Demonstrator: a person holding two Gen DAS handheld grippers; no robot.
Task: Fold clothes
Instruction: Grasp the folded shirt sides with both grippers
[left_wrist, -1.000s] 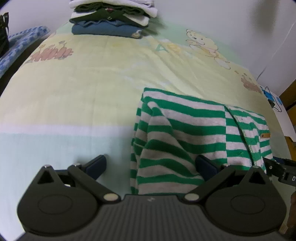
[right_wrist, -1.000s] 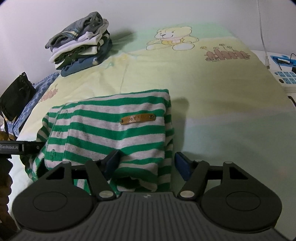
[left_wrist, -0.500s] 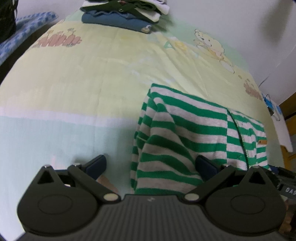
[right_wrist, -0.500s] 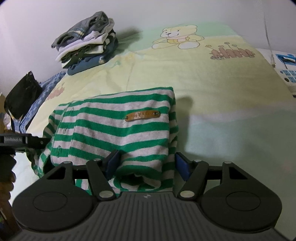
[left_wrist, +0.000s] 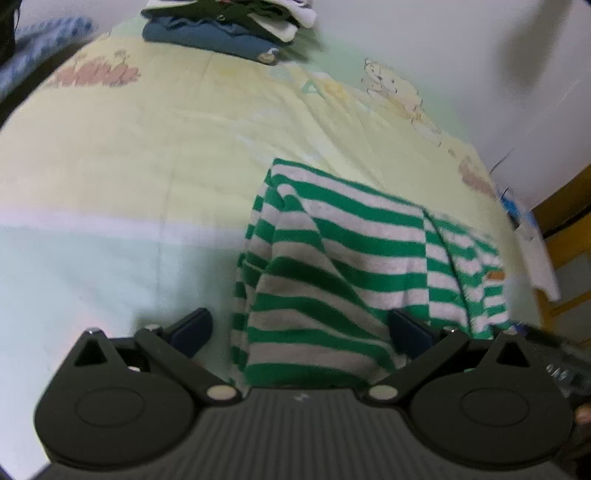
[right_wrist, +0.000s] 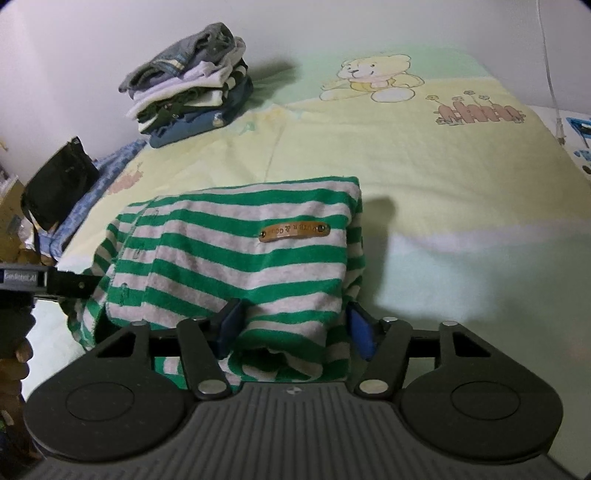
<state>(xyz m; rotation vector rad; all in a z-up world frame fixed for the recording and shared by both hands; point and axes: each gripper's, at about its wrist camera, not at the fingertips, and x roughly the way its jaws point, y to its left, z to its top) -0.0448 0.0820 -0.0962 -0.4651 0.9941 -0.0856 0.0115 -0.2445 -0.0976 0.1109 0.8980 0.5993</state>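
Near bed edge, striped garment (right_wrist: 236, 258), right gripper (right_wrist: 293, 328) jaws closing.

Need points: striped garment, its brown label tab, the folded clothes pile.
striped garment (right_wrist: 236, 258), right wrist view, on a grey stripe of its top layer.
brown label tab (right_wrist: 293, 232), right wrist view, middle of the tab.
folded clothes pile (right_wrist: 192, 92), right wrist view, on the pale layers midway up.

Stack (left_wrist: 229, 26) cut off at top edge, bear print (left_wrist: 395, 88) blurred, label (right_wrist: 294, 230) lettering unreadable
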